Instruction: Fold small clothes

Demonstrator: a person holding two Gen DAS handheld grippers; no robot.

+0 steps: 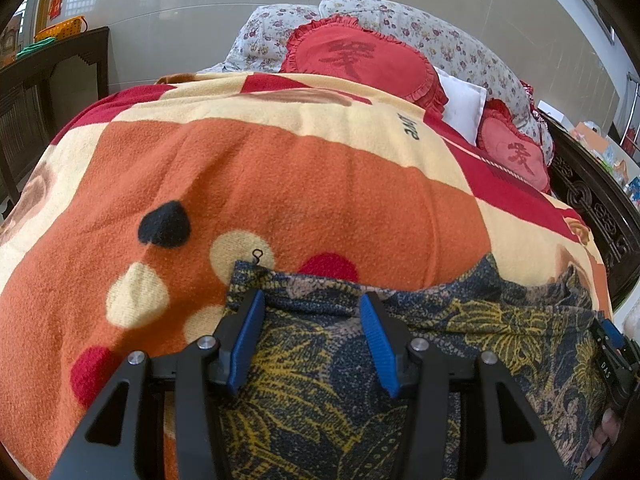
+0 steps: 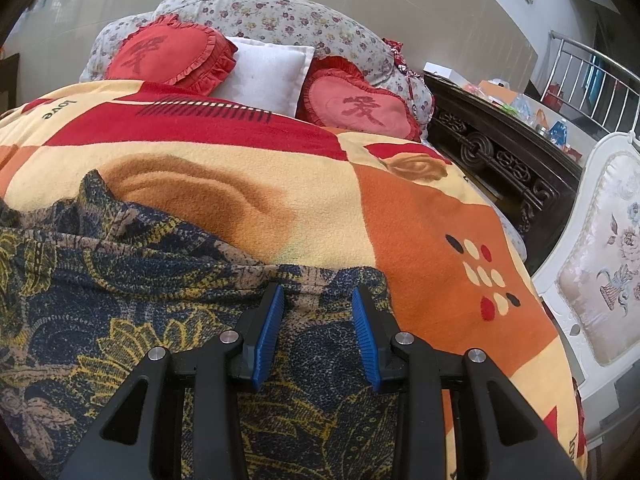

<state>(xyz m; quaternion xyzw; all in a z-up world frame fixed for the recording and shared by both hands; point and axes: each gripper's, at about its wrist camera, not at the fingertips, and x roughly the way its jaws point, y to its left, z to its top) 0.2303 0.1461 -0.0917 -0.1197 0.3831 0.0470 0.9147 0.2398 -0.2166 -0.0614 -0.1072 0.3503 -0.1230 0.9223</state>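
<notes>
Your left tongs (image 1: pixel 312 312) stand with the blue pads apart, straddling the far edge of the dark patterned garment (image 1: pixel 340 368) near its left corner, and nothing is pinched between them. Your right tongs (image 2: pixel 318 304) stand the same way, pads apart over the far edge of the garment (image 2: pixel 140 300) close to its right corner. Having one pair at each corner suits a lift of that whole edge at once, so I judge you are lined up to grip it and carry it over for a fold. The garment lies spread on the near part of the bed, on the orange, cream and red blanket (image 1: pixel 300 184), which gives it a broad soft base. The far edge is rumpled between your two stations, so it may sag when raised. The only container I see is a yellow basket (image 1: pixel 60 29) on the dark cabinet far left; what it holds is hidden.
</notes>
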